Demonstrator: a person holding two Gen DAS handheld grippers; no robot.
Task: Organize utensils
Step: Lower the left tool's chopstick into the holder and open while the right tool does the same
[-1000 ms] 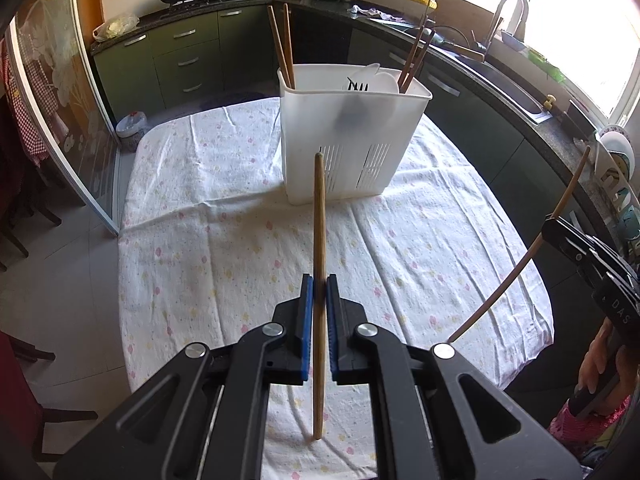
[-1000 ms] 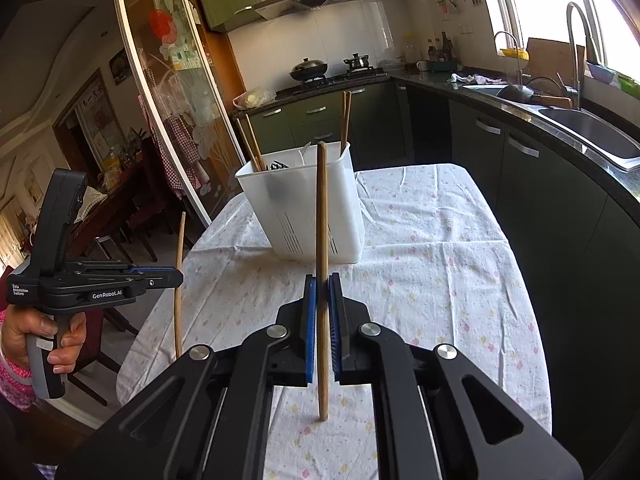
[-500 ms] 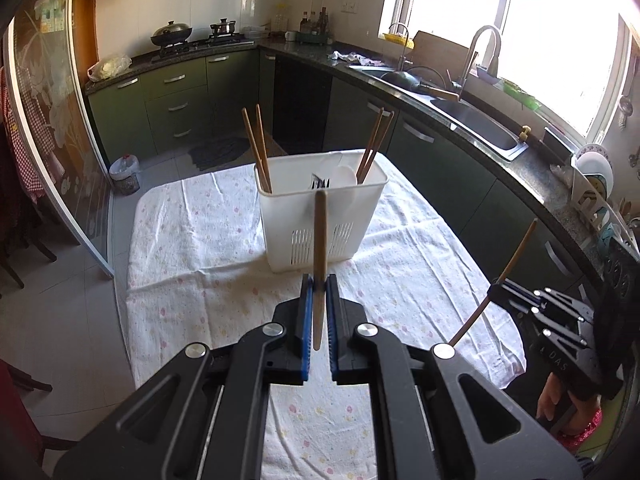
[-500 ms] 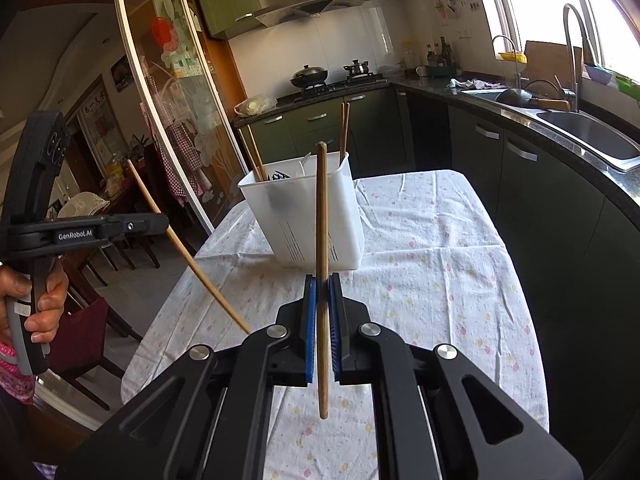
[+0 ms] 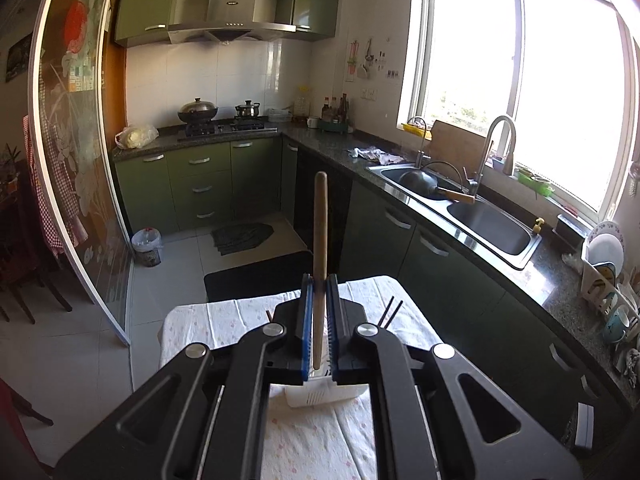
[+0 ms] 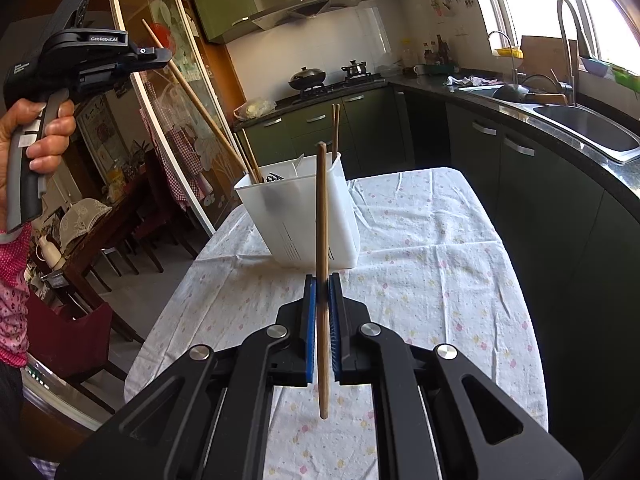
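My left gripper [image 5: 317,284] is shut on a wooden chopstick [image 5: 320,240]. In the right wrist view the left gripper [image 6: 154,54] is high at the upper left, its chopstick [image 6: 200,104] slanting down into the white utensil holder [image 6: 304,216]. The holder [image 5: 320,394] shows just below the left fingers. My right gripper [image 6: 322,284] is shut on a second wooden chopstick [image 6: 322,240], held upright above the table, short of the holder. The holder contains several chopsticks [image 6: 335,128] and dark utensils.
The table has a white floral cloth [image 6: 420,248]. Green kitchen cabinets [image 5: 200,188] and a counter with a sink [image 5: 488,228] run behind and to the right. A glass sliding door [image 6: 188,120] and dining chairs [image 6: 76,344] stand on the left.
My left gripper has risen and tilted up above the holder, and its chopstick tip now reaches into the holder. My right gripper has held nearly still with its chopstick.
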